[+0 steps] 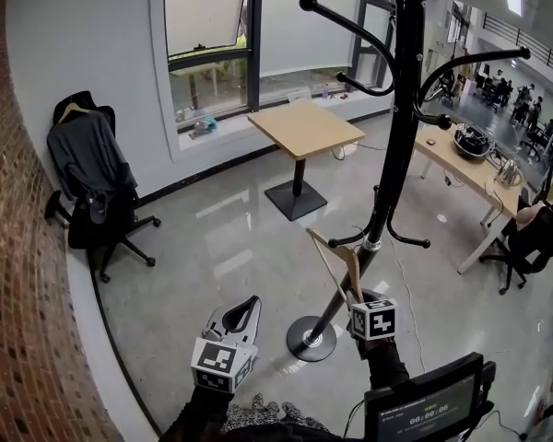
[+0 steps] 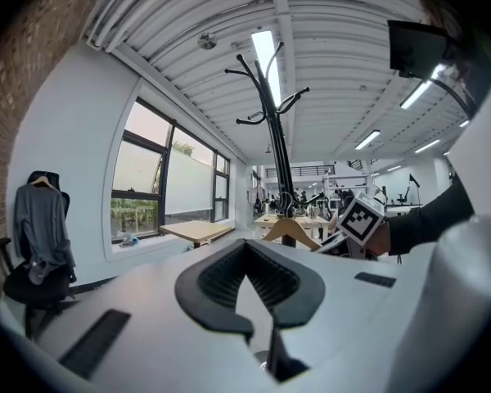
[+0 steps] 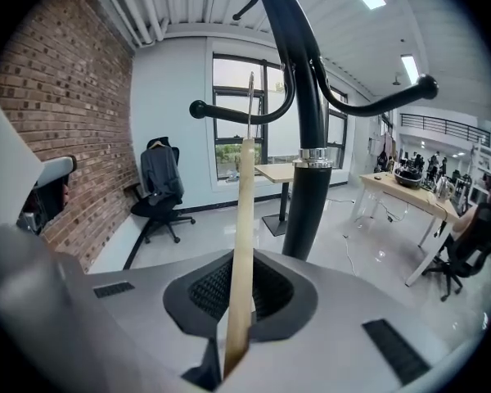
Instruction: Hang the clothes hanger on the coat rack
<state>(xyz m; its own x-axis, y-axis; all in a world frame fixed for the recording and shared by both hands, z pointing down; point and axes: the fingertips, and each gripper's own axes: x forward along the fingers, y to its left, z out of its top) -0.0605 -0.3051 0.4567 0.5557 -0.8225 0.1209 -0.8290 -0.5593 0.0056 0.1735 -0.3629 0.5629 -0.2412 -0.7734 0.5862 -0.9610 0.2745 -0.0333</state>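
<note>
Right fingers [image 3: 200,289] pinched on flat wooden hanger [image 3: 244,219] beside glossy black coat rack [image 3: 304,137]; left fingers [image 2: 217,281] together.

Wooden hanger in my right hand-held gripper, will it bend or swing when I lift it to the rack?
Probably stiff: the wooden hanger runs straight up from the right hand-held gripper without sagging. Likely light, being thin. Seemingly gripped near one end, it may pivot in the grip.
</note>
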